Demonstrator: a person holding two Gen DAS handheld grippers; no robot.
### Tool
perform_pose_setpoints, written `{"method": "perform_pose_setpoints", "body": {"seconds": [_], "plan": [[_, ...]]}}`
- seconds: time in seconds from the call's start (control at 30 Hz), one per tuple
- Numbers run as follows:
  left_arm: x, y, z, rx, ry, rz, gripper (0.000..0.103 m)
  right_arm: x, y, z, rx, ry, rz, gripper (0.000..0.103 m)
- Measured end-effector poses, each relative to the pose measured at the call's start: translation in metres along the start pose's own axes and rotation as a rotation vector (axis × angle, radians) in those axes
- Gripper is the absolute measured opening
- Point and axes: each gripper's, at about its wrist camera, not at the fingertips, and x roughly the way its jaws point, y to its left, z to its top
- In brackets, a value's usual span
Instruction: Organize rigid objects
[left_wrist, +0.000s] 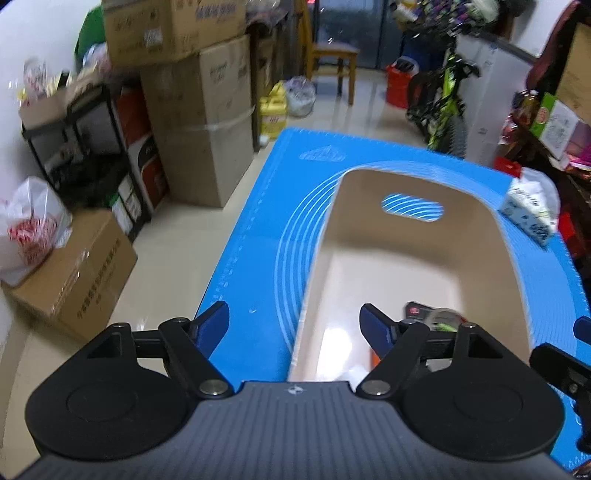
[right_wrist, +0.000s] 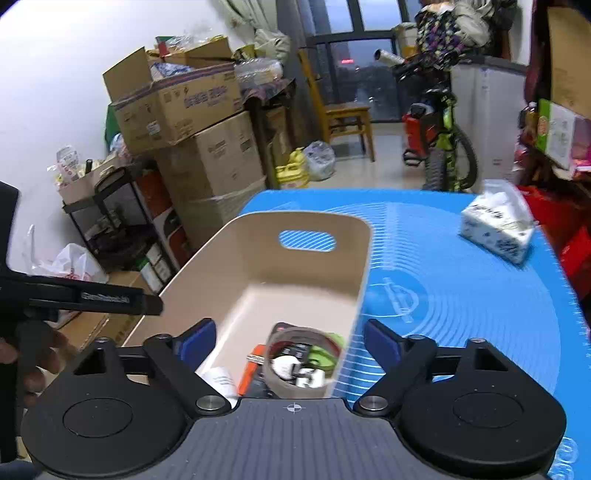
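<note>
From my left wrist camera, the left gripper has its jaws spread wide, with nothing between them. One finger stands over the blue mat, the other over the beige bin. The bin's near end is cut off behind my gripper body, so I see only part of its contents — a clear tape roll, something dark beside it and an orange edge, all blurred. A tissue pack lies on the mat beside the bin's far right corner.

From my right wrist camera, the right gripper is also spread apart and holds nothing. Below it, inside the bin, the tape roll lies on a heap of small things — orange, green, white and black pieces that I cannot identify. The far half of the bin is bare. At the left edge the other gripper is partly out of frame.
</note>
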Motion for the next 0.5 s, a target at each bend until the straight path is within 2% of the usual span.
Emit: {"method": "perform_pose_setpoints", "body": {"seconds": [0.1,0.5], "plan": [[-0.019,-0.011,-0.005,0.023,-0.018,-0.014,0.085,-0.02,-0.005,-0.002,0.001,-0.017,-0.021,0.093],[-0.093,-0.041,-0.032,0.054,-0.042,-0.058,0.085,-0.105,-0.017,-0.012,0.007,-0.065,-0.06,0.096]]}}
